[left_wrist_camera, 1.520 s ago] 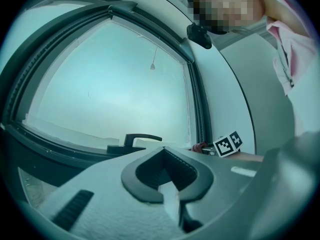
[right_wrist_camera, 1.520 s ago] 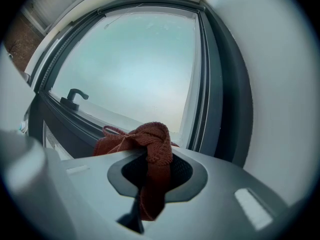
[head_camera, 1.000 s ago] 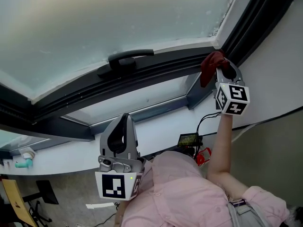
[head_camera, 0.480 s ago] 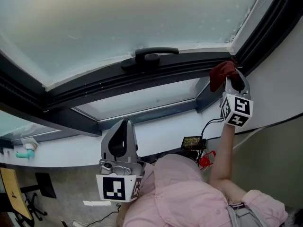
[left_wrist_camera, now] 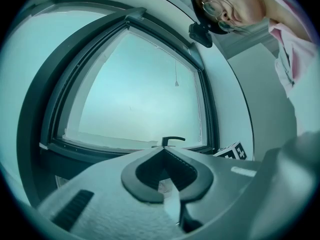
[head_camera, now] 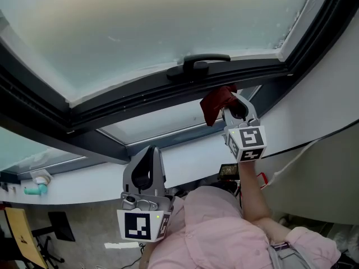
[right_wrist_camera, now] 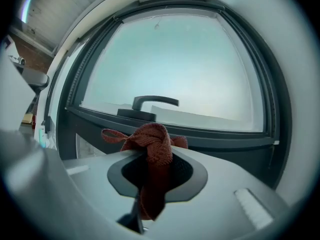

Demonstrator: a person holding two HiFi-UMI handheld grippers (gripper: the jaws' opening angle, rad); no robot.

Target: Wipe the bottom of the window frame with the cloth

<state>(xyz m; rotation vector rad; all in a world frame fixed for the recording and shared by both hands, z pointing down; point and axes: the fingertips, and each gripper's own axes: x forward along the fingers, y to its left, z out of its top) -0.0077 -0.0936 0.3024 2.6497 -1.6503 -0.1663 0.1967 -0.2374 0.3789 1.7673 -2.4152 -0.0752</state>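
Note:
A red knitted cloth (head_camera: 216, 101) is bunched at the tip of my right gripper (head_camera: 228, 100), which is shut on it. The cloth sits against the dark bottom rail of the window frame (head_camera: 140, 97), just below and right of the black window handle (head_camera: 199, 64). In the right gripper view the cloth (right_wrist_camera: 154, 146) hangs through the jaws, with the handle (right_wrist_camera: 150, 104) and the rail (right_wrist_camera: 225, 141) right behind it. My left gripper (head_camera: 147, 153) is held low near my chest, shut and empty, well short of the frame. Its own view shows the left gripper (left_wrist_camera: 162, 153) pointing at the window.
A white sill and wall (head_camera: 190, 150) run under the frame. A small device with a screen (head_camera: 227, 170) and a black cable hang below it. A teal object (head_camera: 35, 190) lies far left. The frame's right upright (head_camera: 314, 24) stands at the corner.
My right gripper has slid left with the cloth along the bottom rail, from the right corner to just under the handle. The left gripper has stayed low.

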